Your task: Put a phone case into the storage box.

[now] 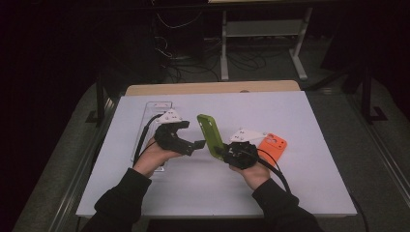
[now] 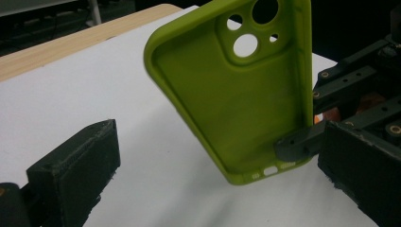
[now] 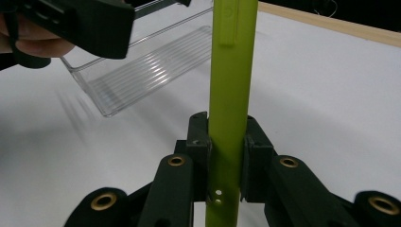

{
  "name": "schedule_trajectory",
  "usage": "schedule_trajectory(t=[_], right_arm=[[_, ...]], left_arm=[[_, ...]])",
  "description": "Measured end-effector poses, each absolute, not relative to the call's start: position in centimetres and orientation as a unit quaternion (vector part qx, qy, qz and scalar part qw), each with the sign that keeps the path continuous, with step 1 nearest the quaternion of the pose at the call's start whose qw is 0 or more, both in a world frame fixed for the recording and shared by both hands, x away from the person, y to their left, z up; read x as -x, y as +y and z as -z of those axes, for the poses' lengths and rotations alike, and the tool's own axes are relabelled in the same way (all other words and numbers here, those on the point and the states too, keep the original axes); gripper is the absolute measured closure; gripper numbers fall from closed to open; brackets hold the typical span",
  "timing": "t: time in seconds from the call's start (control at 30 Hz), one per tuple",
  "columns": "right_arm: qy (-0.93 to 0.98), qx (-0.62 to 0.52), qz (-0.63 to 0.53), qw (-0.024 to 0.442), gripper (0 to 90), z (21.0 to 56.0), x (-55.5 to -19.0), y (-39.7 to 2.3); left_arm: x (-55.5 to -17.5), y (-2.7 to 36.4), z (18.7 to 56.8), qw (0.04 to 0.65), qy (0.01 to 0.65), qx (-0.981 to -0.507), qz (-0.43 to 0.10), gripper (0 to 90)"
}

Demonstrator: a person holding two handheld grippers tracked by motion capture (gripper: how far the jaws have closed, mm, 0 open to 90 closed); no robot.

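A lime-green phone case (image 1: 209, 134) stands tilted on end above the white table, and my right gripper (image 1: 221, 152) is shut on its lower end. In the right gripper view the two pads (image 3: 198, 142) squeeze the case's thin edge (image 3: 231, 71) from both sides. In the left gripper view the case's hollow inside and camera holes (image 2: 227, 94) face me, with the right gripper's finger (image 2: 302, 142) at its bottom corner. My left gripper (image 1: 193, 144) hovers just left of the case, open and holding nothing, its jaws wide apart (image 2: 217, 142).
A clear plastic tray (image 1: 153, 110) lies on the table's left part, under and behind my left hand, its ribbed floor (image 3: 142, 71) visible. An orange phone case (image 1: 274, 145) lies flat beside my right hand. The white table top (image 1: 270, 111) ends at a wooden strip at the back.
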State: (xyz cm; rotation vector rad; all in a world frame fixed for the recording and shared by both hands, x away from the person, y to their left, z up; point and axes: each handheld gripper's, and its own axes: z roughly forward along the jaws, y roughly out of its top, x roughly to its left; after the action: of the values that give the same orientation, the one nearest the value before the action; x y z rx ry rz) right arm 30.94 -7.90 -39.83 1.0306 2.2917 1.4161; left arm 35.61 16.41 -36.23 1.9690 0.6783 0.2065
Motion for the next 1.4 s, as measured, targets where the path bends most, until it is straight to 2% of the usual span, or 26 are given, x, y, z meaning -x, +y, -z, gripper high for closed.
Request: schedule_trajectory(t=[0.77,1.4], right_arm=[[0.8,-0.33,-0.489,0.105,76.0,40.1,-29.9,-5.9],[0.812,-0.326,-0.469,0.116,76.0,41.1,-29.9,-5.0]], left_arm=[[-35.3,15.5,36.5,0.518,0.281,-0.804,-0.079,0.0],[-35.5,15.3,36.5,0.532,0.292,-0.792,-0.066,0.0]])
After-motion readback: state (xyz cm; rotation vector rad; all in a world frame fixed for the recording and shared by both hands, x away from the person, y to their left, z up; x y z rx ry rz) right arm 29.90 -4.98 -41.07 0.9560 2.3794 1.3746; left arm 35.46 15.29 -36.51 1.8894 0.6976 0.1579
